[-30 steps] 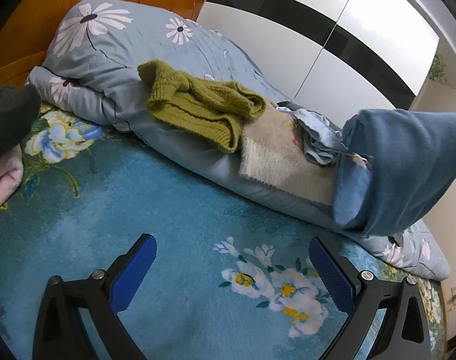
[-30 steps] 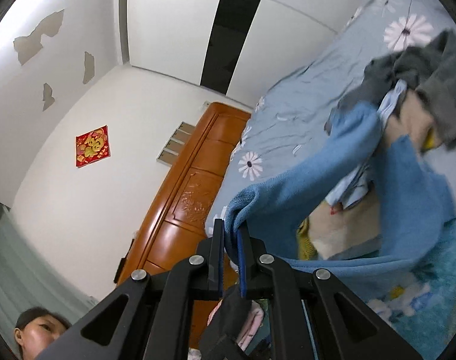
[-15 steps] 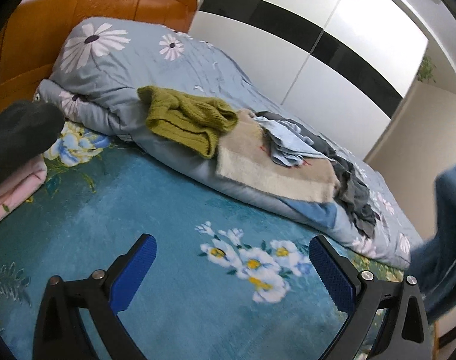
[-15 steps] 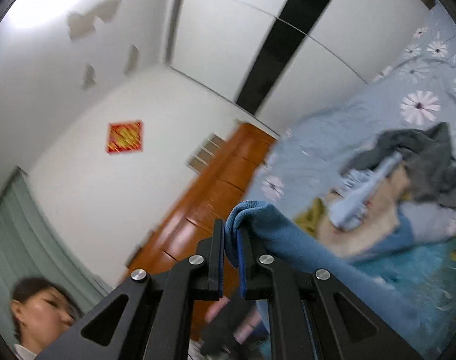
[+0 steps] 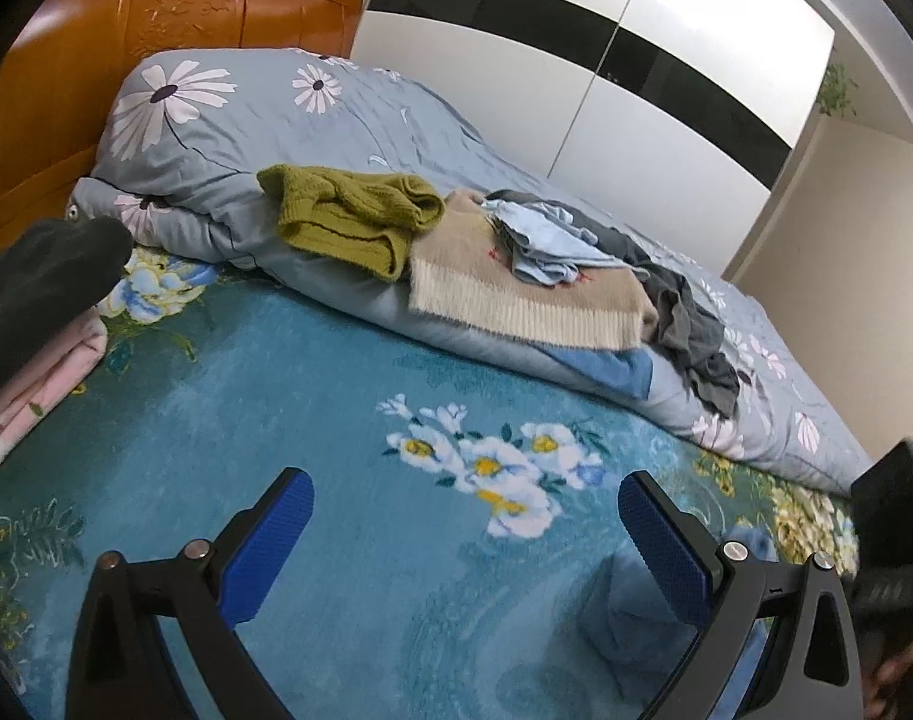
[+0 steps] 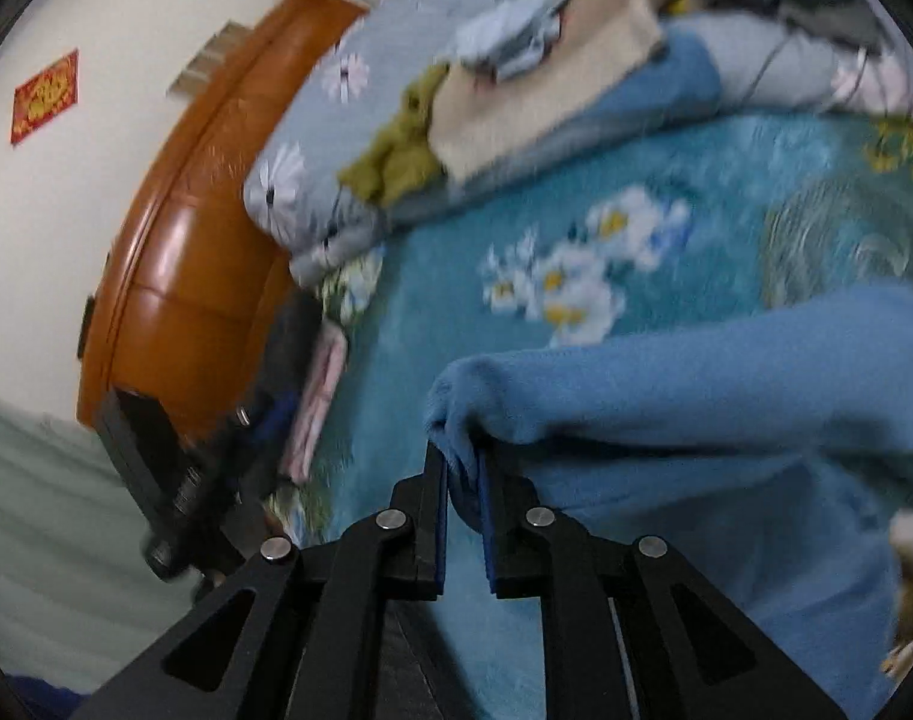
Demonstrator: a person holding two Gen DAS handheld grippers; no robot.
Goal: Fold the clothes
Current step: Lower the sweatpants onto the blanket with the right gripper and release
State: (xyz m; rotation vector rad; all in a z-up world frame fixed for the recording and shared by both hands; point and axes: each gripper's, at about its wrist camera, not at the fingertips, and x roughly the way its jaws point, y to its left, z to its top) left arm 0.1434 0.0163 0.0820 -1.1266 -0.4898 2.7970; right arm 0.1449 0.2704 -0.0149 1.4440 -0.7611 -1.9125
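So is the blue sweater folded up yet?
Not yet. The blue sweater hangs bunched from the right gripper, whose fingers pinch one edge, above the teal blanket. The left gripper is open, holding nothing.

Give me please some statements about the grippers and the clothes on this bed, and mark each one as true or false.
1. The right gripper is shut on the blue garment. True.
2. The left gripper holds the green sweater. False: it is open and empty, over the floral blanket.
3. The beige sweater lies next to the green sweater on the folded duvet. True.
4. The pink garment lies on top of the beige sweater. False: it lies apart, at the left edge, under a dark garment.
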